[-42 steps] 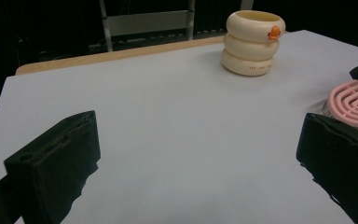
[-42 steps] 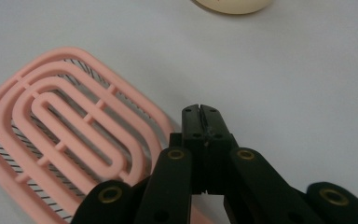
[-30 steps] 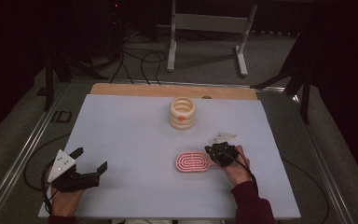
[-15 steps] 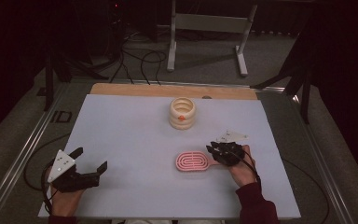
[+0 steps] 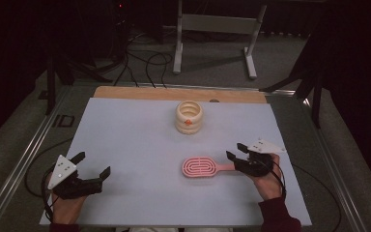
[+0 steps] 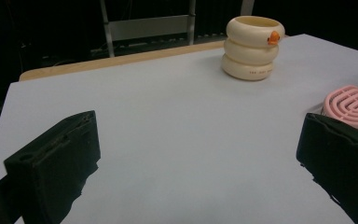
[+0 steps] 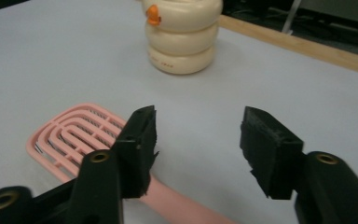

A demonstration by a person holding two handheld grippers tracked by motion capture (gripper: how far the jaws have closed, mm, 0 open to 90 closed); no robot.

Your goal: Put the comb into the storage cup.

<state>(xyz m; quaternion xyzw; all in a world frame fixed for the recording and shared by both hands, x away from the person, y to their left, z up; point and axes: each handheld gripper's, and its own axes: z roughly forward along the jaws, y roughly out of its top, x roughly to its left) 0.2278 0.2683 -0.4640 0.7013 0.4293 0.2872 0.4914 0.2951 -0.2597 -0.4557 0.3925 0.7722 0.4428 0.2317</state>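
Observation:
A pink hairbrush (image 5: 200, 167) lies flat on the white table sheet (image 5: 135, 140), handle pointing right. My right gripper (image 5: 235, 151) stands open just right of the brush head, over the handle end. In the right gripper view (image 7: 200, 126) the pink handle (image 7: 177, 205) runs under the left jaw, not between the jaws, and the brush head (image 7: 79, 135) lies at left. My left gripper (image 5: 92, 164) is open at the front left with nothing in it (image 6: 198, 140). A cream ringed cup (image 5: 189, 117) with a small orange figure stands toward the back.
A wooden strip (image 5: 174, 93) borders the table's far edge. Beyond it a metal stand (image 5: 212, 29) and cables (image 5: 140, 63) sit on the floor. The cup (image 6: 251, 46) and the brush (image 6: 352, 102) lie ahead and to the right in the left gripper view.
My right gripper has drawn back to the right along the brush handle and its jaws stand apart. The brush barely shifted. The left gripper stayed put.

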